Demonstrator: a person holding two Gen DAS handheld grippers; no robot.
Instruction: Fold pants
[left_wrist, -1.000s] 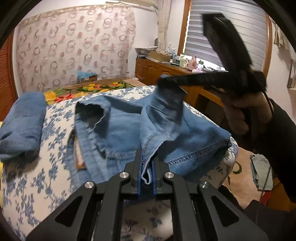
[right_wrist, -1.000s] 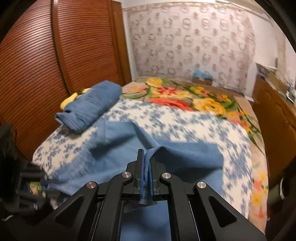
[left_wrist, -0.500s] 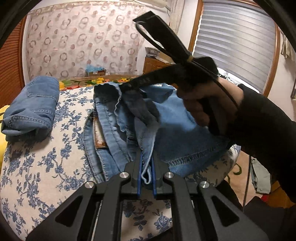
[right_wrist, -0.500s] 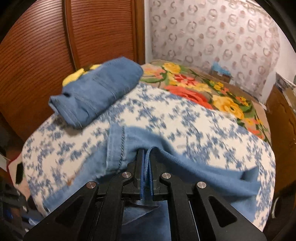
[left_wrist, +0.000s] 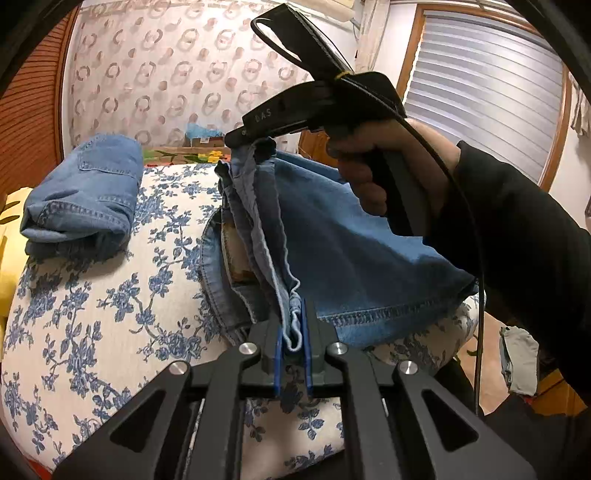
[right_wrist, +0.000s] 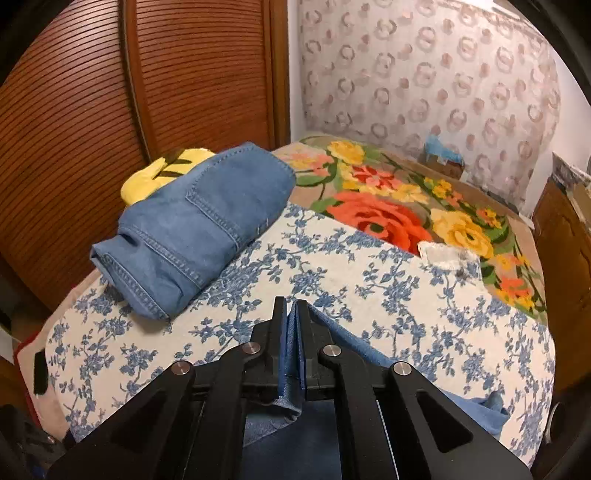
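Gripping denim both sides: left tongs (left_wrist: 293, 332) closed on a pale hem edge of the pants (left_wrist: 332, 236) at bottom centre of the left view; right tongs (right_wrist: 291, 332) clamped on a folded blue edge at bottom centre of the right view. Pants lie bunched on the floral bedspread (left_wrist: 110, 295), centre to right of frame, draped up to the right tongs (left_wrist: 255, 142) at upper centre. Letters "DAS" readable on that tool's body. Brown waistband patch (left_wrist: 240, 254) half hidden by folds, no text legible. Folded jeans (right_wrist: 199, 221) upper left, well apart. Right hand (left_wrist: 380, 166) and black sleeve (left_wrist: 517, 236) cover the pants' right part.
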